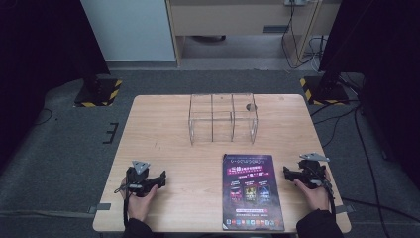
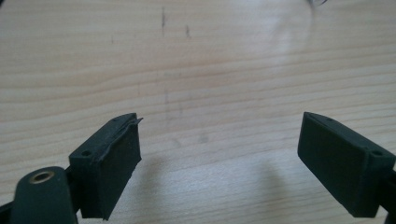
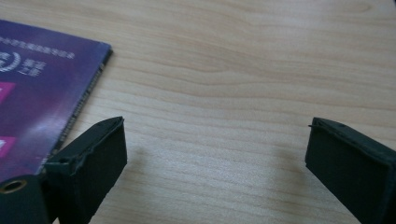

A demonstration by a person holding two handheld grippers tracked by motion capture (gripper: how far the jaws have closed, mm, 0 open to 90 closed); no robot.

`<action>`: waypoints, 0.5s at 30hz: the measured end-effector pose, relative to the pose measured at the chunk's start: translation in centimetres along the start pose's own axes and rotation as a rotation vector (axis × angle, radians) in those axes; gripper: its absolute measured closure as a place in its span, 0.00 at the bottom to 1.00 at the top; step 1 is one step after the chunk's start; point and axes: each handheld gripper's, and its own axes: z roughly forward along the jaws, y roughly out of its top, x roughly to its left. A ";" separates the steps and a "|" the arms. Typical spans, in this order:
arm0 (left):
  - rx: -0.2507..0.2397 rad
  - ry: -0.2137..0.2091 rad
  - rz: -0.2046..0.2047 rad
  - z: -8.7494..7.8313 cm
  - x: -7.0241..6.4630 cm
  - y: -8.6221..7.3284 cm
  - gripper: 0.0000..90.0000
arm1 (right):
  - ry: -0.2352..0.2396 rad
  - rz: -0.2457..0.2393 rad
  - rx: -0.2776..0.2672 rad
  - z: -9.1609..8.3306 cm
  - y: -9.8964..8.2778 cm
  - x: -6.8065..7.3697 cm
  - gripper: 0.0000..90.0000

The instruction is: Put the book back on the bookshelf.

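One bench in play, pale wood. On it, one purple booklet lying flat at the near right, and one clear rack standing at the far middle, its dividers making three compartments. Two tongs on the count: the left tongs at the near left, the right tongs at the near right, each with two black jaws spread wide. Off the bench, two yellow-and-black striped bases sit on the floor, one far left, one far right.

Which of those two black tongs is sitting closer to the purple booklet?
The right tongs, just off the purple booklet at its right edge. The left tongs rest farther away, with a wide stretch of bare table between them and the booklet.
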 end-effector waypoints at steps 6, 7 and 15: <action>-0.015 -0.032 -0.008 -0.8 -1.0 0.2 0.15 | 0.026 -0.016 -0.066 -1.6 0.3 0.8 0.08; -0.025 -0.041 -0.009 -0.9 -1.3 0.3 0.15 | 0.033 -0.019 -0.075 -1.8 0.3 0.9 0.08; -0.074 -0.093 0.006 -1.8 -3.2 0.8 0.15 | 0.081 -0.035 -0.121 -2.8 -0.2 1.6 0.08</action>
